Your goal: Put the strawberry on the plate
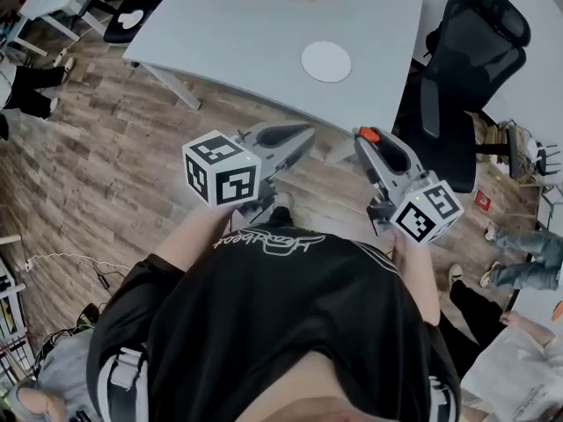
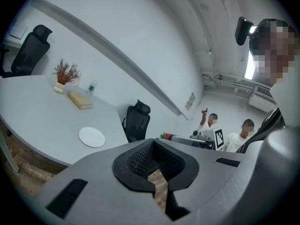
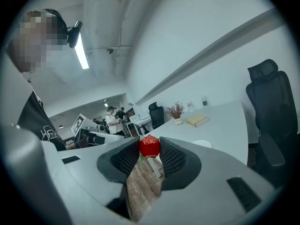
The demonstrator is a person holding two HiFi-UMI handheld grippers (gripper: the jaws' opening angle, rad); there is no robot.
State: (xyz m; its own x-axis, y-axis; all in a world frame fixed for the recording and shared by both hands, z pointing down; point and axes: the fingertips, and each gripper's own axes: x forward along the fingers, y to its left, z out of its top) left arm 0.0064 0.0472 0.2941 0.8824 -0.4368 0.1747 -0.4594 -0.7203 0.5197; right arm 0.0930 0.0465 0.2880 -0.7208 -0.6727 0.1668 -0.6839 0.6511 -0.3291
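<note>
A red strawberry [image 3: 149,146] sits pinched between the black pads of my right gripper [image 3: 150,147], which is shut on it; in the head view it shows as a red spot [image 1: 369,134] at that gripper's tip [image 1: 363,137]. A round white plate [image 1: 325,61] lies empty near the front edge of the grey table [image 1: 237,33], ahead of both grippers, and also shows in the gripper views [image 2: 91,137] [image 3: 202,144]. My left gripper [image 1: 302,134] is held level beside the right one, over the wooden floor short of the table. Its pads meet at the tips [image 2: 153,141] with nothing between them.
A black office chair [image 1: 462,77] stands at the table's right end, close to the right gripper. A tan book [image 2: 80,100], a small dried plant [image 2: 63,74] and a bottle sit at the table's far side. People [image 2: 243,131] stand in the room behind; another's legs [image 1: 519,258] are at right.
</note>
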